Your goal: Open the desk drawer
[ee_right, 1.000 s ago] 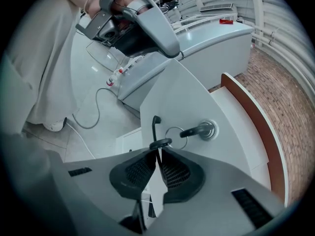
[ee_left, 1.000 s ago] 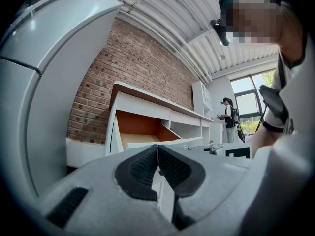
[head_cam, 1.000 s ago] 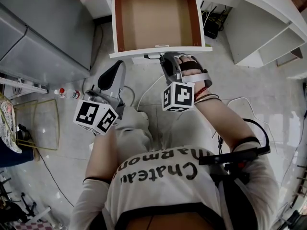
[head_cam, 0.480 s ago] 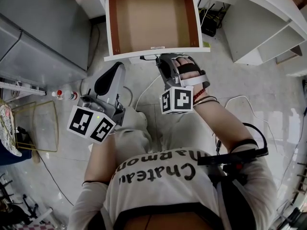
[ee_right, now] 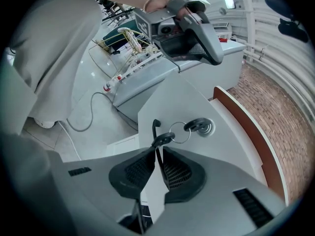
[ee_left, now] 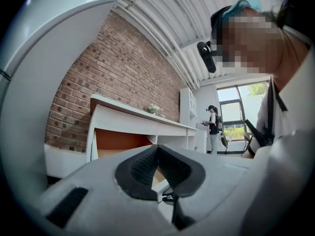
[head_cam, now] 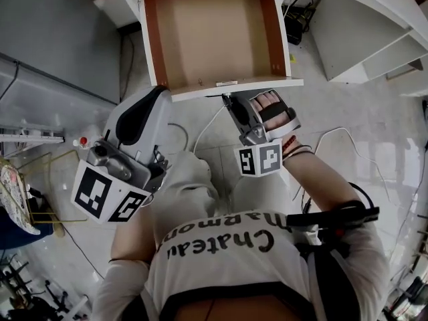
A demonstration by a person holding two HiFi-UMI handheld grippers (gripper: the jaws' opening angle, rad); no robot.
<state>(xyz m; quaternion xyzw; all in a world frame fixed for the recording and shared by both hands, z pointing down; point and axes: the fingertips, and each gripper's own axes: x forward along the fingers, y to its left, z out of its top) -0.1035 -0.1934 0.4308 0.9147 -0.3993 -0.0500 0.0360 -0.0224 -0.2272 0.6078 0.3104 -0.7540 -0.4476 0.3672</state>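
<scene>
The white desk's drawer [head_cam: 214, 32] stands pulled out, its brown inside bare. My right gripper [head_cam: 228, 99] sits just under the drawer front [head_cam: 267, 83]. In the right gripper view a key [ee_right: 199, 126] sits in the front's lock, with a ring hanging from it. My right gripper [ee_right: 158, 152] is shut on a thin dark key [ee_right: 162, 140] that hangs from that ring. My left gripper [head_cam: 159, 91] hovers to the left of the drawer, apart from it, shut and holding nothing. In its own view the left gripper [ee_left: 156, 150] points level at the desk [ee_left: 133, 114].
A grey cabinet [head_cam: 53, 39] stands at the left and white shelves [head_cam: 361, 39] at the right. Cables [head_cam: 200, 129] lie on the tiled floor below the drawer. A small bottle [head_cam: 81, 141] and a wire rack [head_cam: 40, 186] sit at the left. A person [ee_left: 213, 127] stands far off.
My left gripper has risen and looms larger at the left of the head view. The right gripper has stayed at the drawer front, still shut.
</scene>
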